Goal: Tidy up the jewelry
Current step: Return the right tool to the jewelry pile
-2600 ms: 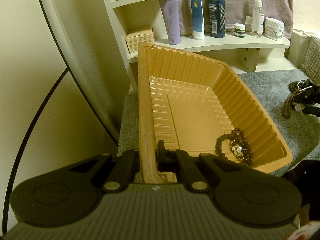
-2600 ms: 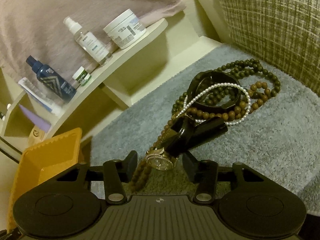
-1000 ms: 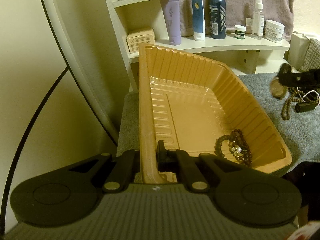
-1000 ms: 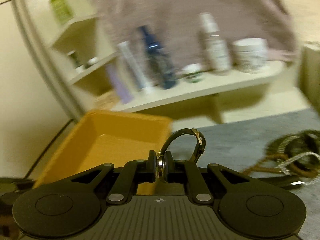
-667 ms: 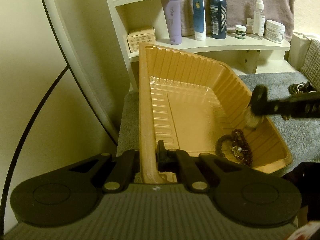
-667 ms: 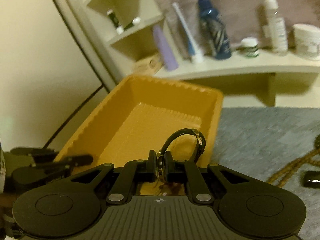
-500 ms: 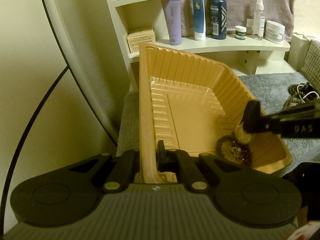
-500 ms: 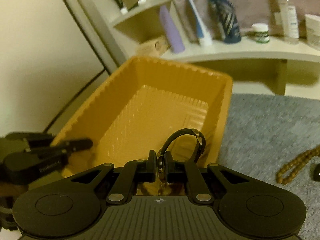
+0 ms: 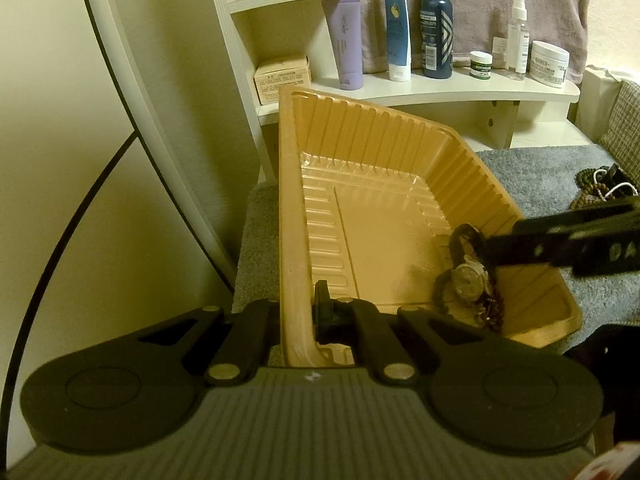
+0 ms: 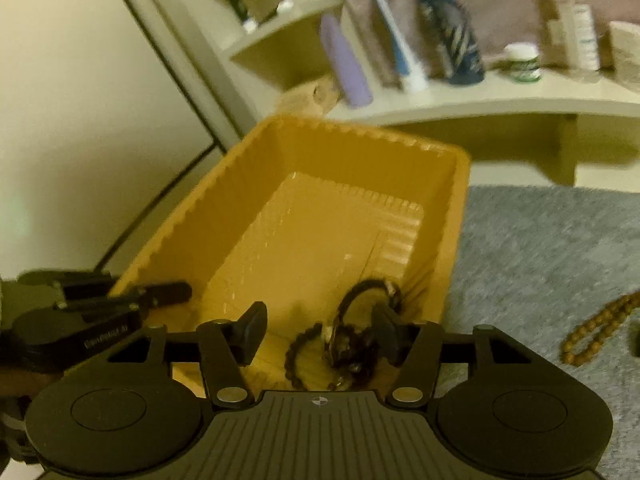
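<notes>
Over the tray [image 10: 208, 216], my right gripper [image 10: 320, 330] has just been opening, dropping the watch [image 9: 468, 278] onto the bracelets [image 10: 304, 354]; my left gripper [image 9: 296, 312] pinches the rim shut (steadying it).

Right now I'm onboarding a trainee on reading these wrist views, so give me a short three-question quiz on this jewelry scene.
1. True or false: the left tool is shut on the rim of the orange tray.
2. Where does the watch lie? A) on the grey mat B) in the orange tray, on the beaded bracelets C) on the shelf
3. Fill in: the right tool is ____, its pads clear of the watch.

Key: 1 true. 2 B. 3 open; its jaws have just been opening, and the watch lies low between them in the tray, among the beaded bracelets.
</notes>
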Action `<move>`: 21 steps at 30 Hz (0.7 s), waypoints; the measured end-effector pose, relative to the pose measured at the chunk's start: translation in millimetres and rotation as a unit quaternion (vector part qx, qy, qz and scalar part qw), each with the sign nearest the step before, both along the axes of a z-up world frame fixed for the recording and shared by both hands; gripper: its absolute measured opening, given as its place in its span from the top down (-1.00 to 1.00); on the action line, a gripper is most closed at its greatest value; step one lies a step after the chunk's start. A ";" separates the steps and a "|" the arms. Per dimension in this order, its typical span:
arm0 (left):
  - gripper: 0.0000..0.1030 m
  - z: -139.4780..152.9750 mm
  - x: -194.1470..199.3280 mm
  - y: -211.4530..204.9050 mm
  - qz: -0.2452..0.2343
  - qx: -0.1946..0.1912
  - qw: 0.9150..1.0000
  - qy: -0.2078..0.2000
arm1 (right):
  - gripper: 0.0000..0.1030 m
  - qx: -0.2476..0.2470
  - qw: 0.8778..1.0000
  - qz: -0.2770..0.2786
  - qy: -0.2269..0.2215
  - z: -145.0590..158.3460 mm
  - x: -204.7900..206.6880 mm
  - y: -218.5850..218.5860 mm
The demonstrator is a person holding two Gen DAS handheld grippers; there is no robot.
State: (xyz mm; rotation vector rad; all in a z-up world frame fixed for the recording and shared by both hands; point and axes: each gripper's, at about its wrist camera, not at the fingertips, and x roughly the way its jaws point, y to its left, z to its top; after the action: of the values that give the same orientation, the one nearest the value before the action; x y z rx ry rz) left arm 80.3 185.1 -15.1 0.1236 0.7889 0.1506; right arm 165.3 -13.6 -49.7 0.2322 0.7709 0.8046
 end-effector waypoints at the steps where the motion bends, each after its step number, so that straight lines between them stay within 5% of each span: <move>1: 0.94 0.1 0.2 -0.3 0.000 0.001 1.000 0.000 | -0.13 -0.001 1.000 -0.009 -0.005 1.9 -0.5 -4.8; 10: 0.94 -0.2 -1.2 -1.2 -0.001 0.003 1.000 -0.003 | -0.19 -0.038 0.989 -0.137 -0.028 5.6 -6.3 -67.9; 16: 0.94 0.4 -1.5 -2.0 -0.002 0.004 1.000 -0.003 | -0.43 -0.072 0.964 -0.254 -0.021 -13.2 -16.0 -111.9; 21: 0.94 0.6 -1.4 -2.2 -0.003 0.005 1.000 -0.003 | -0.45 -0.106 0.949 -0.295 -0.025 -24.5 -16.5 -131.6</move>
State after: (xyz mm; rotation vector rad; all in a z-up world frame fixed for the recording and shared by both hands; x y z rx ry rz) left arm 78.9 182.9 -14.5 0.1342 0.7817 0.1495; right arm 148.8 -145.2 -74.1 0.2316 0.6830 0.1587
